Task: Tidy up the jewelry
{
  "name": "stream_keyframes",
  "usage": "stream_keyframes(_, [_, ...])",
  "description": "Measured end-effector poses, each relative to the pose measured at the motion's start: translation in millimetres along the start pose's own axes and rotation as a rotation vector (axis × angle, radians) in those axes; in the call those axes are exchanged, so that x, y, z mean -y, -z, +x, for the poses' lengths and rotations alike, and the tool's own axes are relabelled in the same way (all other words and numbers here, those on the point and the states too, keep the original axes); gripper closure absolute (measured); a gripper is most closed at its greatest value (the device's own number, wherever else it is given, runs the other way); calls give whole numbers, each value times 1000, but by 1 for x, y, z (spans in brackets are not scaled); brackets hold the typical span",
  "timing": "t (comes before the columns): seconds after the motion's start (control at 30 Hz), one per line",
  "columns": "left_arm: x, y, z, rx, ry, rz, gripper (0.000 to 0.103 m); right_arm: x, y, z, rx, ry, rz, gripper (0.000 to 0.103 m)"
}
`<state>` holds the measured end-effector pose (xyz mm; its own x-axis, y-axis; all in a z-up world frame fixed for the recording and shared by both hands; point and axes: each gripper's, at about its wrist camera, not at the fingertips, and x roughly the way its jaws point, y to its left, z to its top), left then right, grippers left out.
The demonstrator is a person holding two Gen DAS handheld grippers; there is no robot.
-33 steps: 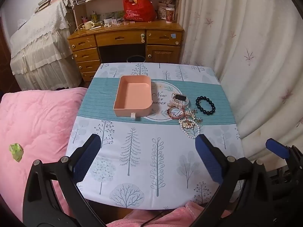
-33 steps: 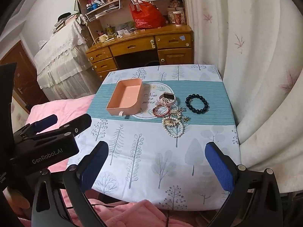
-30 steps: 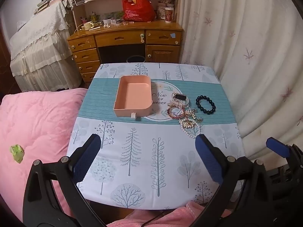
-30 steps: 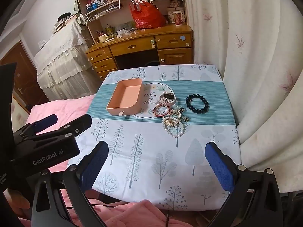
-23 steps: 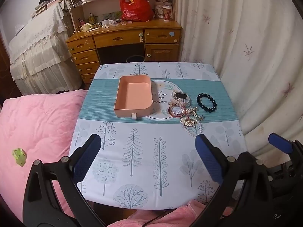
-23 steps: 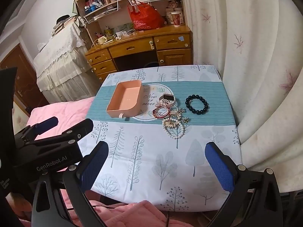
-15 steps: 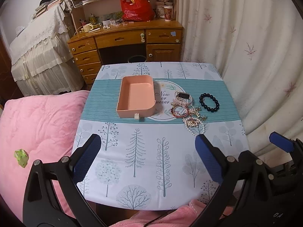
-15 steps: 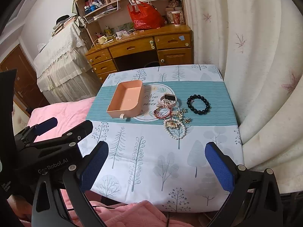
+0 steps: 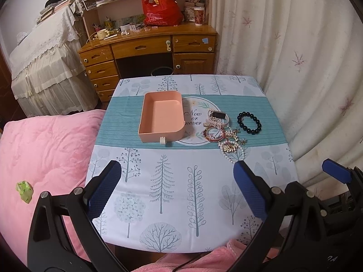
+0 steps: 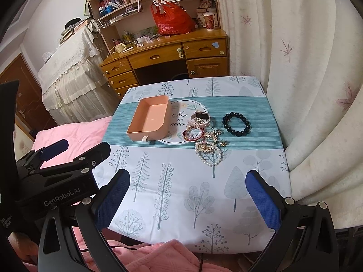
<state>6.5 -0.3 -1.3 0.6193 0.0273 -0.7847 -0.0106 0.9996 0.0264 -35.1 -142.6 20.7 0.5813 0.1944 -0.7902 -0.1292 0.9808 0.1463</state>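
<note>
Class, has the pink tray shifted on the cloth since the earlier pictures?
No. The tray sits just left of the "Now or never" circle, same as earlier; only the camera view has shifted.

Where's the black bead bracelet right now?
The black bead bracelet lies alone on the teal stripe, right of the jewelry pile, toward the curtain.
</note>
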Motion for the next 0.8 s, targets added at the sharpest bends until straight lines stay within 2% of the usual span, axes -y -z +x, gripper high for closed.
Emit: stream_keyframes(0.8, [0,-2,3,-2,9,-8,4,-1,-1,2,-2,3,-1,0])
